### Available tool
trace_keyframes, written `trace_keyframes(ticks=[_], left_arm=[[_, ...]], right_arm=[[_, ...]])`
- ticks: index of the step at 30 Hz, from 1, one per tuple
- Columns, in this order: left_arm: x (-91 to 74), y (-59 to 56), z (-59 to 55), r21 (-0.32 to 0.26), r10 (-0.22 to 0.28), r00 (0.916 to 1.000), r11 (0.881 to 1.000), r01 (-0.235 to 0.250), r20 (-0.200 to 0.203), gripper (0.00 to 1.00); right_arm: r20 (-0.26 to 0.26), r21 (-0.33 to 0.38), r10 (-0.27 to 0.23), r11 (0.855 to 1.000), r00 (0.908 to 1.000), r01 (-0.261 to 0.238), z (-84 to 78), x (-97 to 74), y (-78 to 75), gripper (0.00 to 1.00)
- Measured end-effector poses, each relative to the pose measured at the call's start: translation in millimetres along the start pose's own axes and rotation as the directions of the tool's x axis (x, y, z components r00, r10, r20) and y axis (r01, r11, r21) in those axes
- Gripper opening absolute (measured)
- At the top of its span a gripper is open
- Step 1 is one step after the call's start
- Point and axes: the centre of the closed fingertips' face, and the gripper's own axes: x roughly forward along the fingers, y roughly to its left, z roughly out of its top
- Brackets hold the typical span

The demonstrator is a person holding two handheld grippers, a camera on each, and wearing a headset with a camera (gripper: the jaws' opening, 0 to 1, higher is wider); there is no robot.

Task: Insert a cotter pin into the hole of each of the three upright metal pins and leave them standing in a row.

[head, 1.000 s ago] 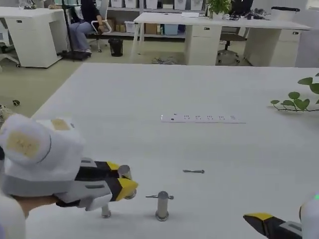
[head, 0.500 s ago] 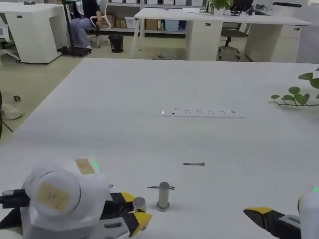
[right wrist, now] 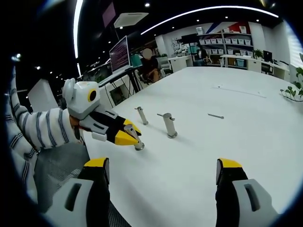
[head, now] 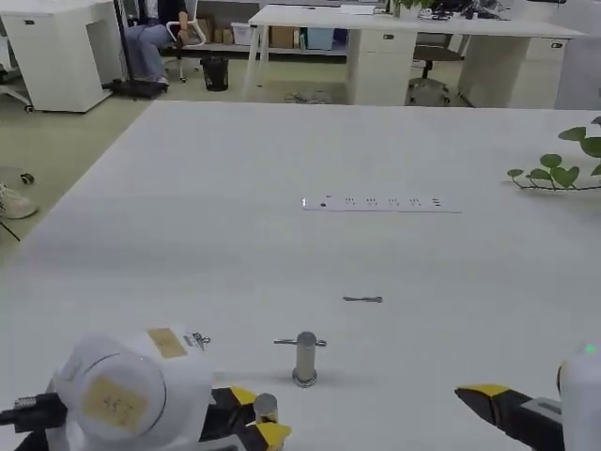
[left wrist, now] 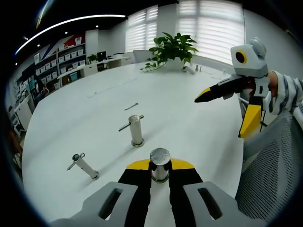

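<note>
White tabletop (head: 282, 188). Bare metal pin (left wrist: 159, 157) clamped upright in left gripper (left wrist: 160, 174), likely steadied for insertion; right gripper (right wrist: 163, 165) released, probably free to fetch loose cotter pin (head: 362, 299).

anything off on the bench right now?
Nothing damaged. The far metal pin looks tilted in the left gripper view, though the fisheye may cause that. One cotter pin lies loose on the table, beyond the middle pin.
</note>
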Motion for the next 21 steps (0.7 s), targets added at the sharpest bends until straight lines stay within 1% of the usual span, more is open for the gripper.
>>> trace_keyframes(ticks=[2, 5, 9, 11, 13, 15, 21], left_arm=[[1.2, -1.8, -0.7, -0.003, -0.002, 1.0000, 1.000, 0.002, 0.001, 0.09], [3.1, -5.2, -1.4, 0.022, -0.009, 1.0000, 1.000, 0.009, 0.000, 0.09], [6.2, -8.1, -5.2, 0.029, -0.016, 0.9997, 0.999, 0.017, -0.019, 0.09], [6.9, -9.7, -6.7, 0.051, -0.021, 0.9995, 0.998, 0.022, -0.023, 0.09], [7.1, -10.3, -7.5, 0.049, -0.023, 0.9994, 0.998, 0.024, -0.026, 0.09], [7.8, -10.3, -8.7, 0.065, -0.020, 0.9994, 0.998, 0.022, -0.026, 0.09], [8.4, -12.5, -12.7, 0.085, -0.033, 0.9990, 0.996, 0.035, -0.031, 0.09]], right_arm=[[-0.004, 0.000, 0.000, 1.000, 1.0000, 0.000, -0.8, 0.4, 0.1, 0.92], [-0.005, 0.001, 0.002, 1.000, 1.0000, -0.002, -1.5, 0.9, 0.8, 0.92], [-0.005, 0.004, 0.003, 1.000, 1.0000, -0.003, -2.2, 1.0, 1.7, 0.92], [-0.006, 0.003, 0.003, 1.000, 1.0000, -0.003, -2.4, 0.9, 1.7, 0.92], [-0.009, 0.004, 0.001, 1.000, 1.0000, -0.001, -2.9, 0.8, 1.4, 0.92], [-0.010, 0.005, 0.001, 1.000, 1.0000, -0.001, -3.2, 0.8, 1.3, 0.92], [-0.013, 0.004, 0.004, 1.000, 0.9999, -0.004, -3.9, 1.1, 2.1, 0.91]])
